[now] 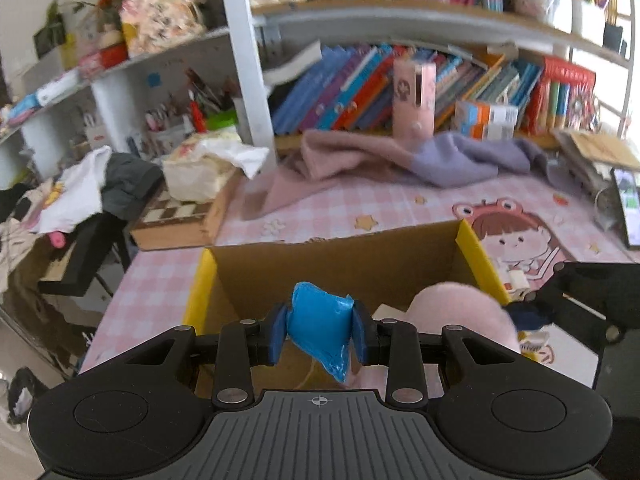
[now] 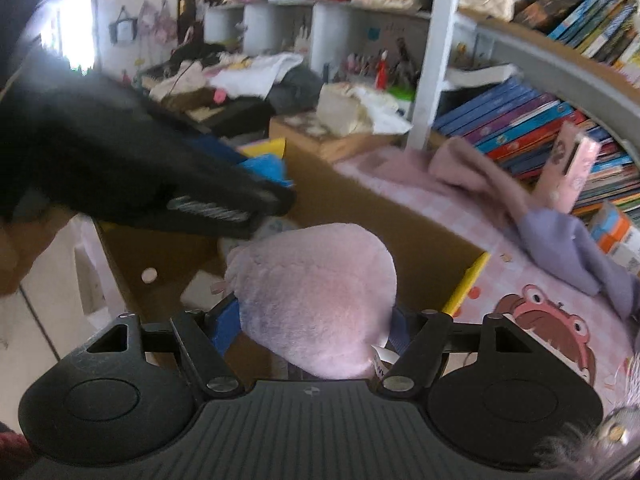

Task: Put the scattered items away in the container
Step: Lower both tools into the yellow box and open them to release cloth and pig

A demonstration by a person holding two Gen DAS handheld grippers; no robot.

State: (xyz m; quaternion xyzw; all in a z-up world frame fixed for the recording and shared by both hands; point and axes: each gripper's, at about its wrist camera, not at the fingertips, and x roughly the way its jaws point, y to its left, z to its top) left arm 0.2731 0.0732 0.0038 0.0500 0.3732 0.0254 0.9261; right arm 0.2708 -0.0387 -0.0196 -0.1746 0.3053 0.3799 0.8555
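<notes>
Left jaws pinch blue packet [image 1: 318, 322]; right jaws pinch pink plush [image 2: 316, 300] over box [image 1: 336, 258]

bright blue packet [image 1: 320, 322] between blue pads [image 1: 279, 334], pale pink plush [image 2: 316, 300], brown cardboard box [image 1: 340, 264] with yellow edges, pink-and-white checked tablecloth [image 1: 360, 204], pink and lilac towels [image 1: 408, 156].

Your pink checked table [image 1: 352, 204] carries the cardboard box [image 1: 332, 264] near you, a pink-and-purple cloth [image 1: 400, 156] farther back, a chessboard case [image 1: 176, 220] far left.
</notes>
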